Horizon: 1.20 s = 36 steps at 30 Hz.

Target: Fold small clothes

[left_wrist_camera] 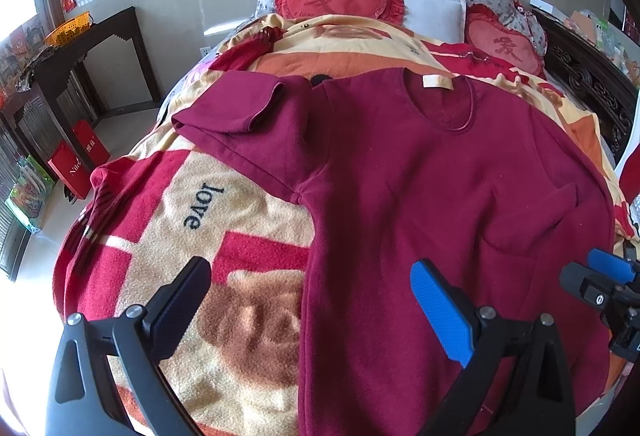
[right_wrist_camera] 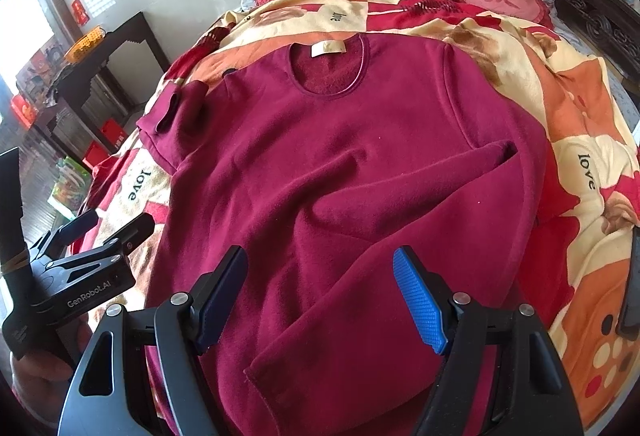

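Maroon sweater (right_wrist_camera: 340, 163) lies flat on the blanket (right_wrist_camera: 568, 139), just ahead of each wide-open, empty hand-held gripper (right_wrist_camera: 320, 300).

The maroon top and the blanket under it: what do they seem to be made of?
The maroon top looks like soft fleece or brushed knit: matte, with a fuzzy nap inside the neckline and thick rounded folds. The blanket looks like plush pile, probably synthetic: its printed surface shows a coarse, tufted texture. The exact fibre of either cannot be told.
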{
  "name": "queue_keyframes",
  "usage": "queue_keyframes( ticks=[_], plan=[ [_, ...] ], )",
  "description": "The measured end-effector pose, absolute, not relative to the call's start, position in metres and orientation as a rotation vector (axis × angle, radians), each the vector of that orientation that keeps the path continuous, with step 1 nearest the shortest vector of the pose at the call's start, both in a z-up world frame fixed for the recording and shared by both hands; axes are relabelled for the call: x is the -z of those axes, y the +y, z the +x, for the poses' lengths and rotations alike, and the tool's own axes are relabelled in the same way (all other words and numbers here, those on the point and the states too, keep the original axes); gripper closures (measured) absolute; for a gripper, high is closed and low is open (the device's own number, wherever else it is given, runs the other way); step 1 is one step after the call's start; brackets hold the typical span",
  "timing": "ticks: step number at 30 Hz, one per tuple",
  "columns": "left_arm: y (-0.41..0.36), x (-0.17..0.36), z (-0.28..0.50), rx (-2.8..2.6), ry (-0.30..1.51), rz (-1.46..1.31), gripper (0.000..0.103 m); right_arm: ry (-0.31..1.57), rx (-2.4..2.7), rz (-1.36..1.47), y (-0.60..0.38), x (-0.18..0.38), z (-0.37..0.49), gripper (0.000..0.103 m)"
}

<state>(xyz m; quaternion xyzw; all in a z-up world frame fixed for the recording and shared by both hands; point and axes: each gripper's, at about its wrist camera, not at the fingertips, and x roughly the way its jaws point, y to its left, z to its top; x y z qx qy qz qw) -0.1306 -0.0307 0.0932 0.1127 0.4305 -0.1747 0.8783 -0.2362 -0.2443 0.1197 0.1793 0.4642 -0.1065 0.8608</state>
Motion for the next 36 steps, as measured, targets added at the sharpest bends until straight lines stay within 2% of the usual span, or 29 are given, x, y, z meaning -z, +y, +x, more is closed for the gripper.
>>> queue_keyframes(
  ticks=[14, 28, 33, 36],
  plan=[
    [-0.032, -0.087, -0.12, 0.357, 0.908, 0.236, 0.001, 0.979, 0.217, 0.378, -0.243, -0.115, -0.223, 0.045],
    [-0.013, -0.071, -0.055, 0.281, 0.944, 0.18, 0.001, 1.014, 0.168, 0.379, -0.229, -0.096, -0.161, 0.045],
    [-0.004, -0.061, -0.029, 0.256, 0.963, 0.162, 0.001, 0.977, 0.108, 0.358, -0.221, -0.104, -0.121, 0.051],
    [0.001, -0.054, -0.018, 0.238, 0.975, 0.161, 0.001, 0.959, 0.021, 0.363, -0.213, -0.11, -0.094, 0.058]
  ],
)
